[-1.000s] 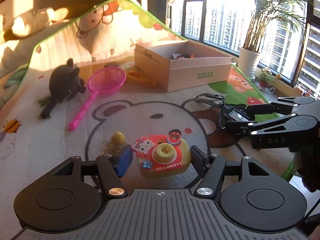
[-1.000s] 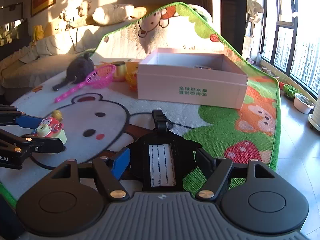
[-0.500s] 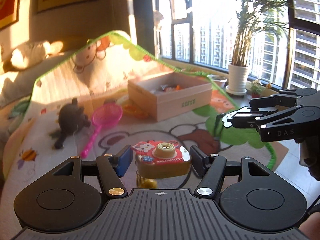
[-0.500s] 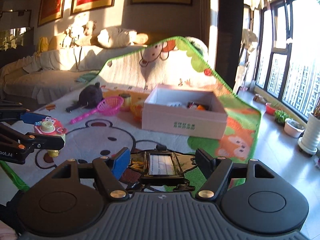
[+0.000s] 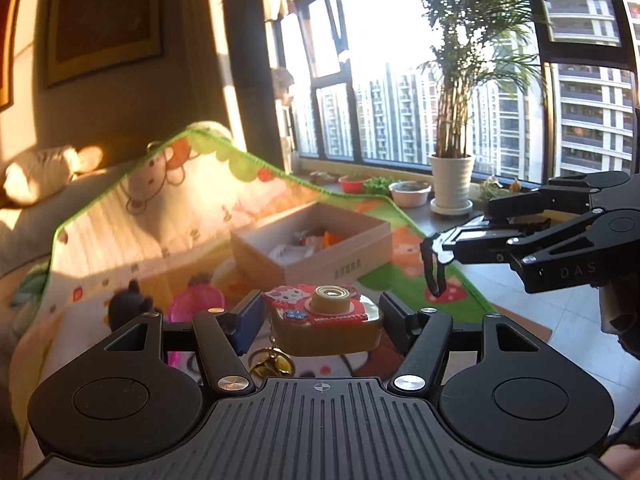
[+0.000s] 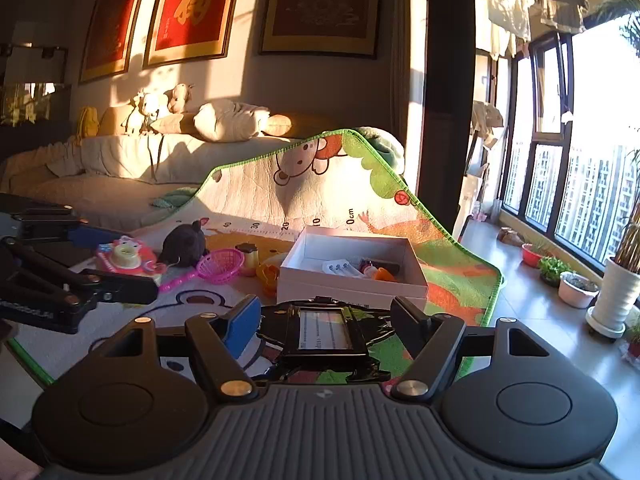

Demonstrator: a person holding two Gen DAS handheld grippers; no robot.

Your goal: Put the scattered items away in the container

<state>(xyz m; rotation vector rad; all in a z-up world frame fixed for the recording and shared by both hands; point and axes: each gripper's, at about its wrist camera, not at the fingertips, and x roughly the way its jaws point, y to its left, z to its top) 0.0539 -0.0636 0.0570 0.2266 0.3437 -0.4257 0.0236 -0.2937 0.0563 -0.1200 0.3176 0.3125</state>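
My left gripper (image 5: 320, 314) is clamped on the toy camera (image 5: 325, 320): the blue pad presses its left side, the black pad its right, and the toy sits squarely between the fingertips, lens up, clear of the play mat (image 5: 168, 216). A small gold charm (image 5: 271, 363) dangles below it on a chain.

My right gripper (image 6: 325, 322) grips a flat black device (image 6: 325, 334) with a pale screen facing up. It lies lengthwise between the jaws, both pads tight against its sides, and a black strap loop (image 5: 434, 268) hangs from its front end in the left wrist view.

The open pink box (image 6: 352, 276) stands near the mat's right edge, ahead of both grippers and well apart from them, with a few small items already inside. Toward the mat's far left side I see a dark plush toy (image 6: 185, 245), a pink scoop net (image 6: 219, 266) just beside it, and an orange piece (image 6: 269, 274) touching the box's left wall or nearly so; I cannot tell which.
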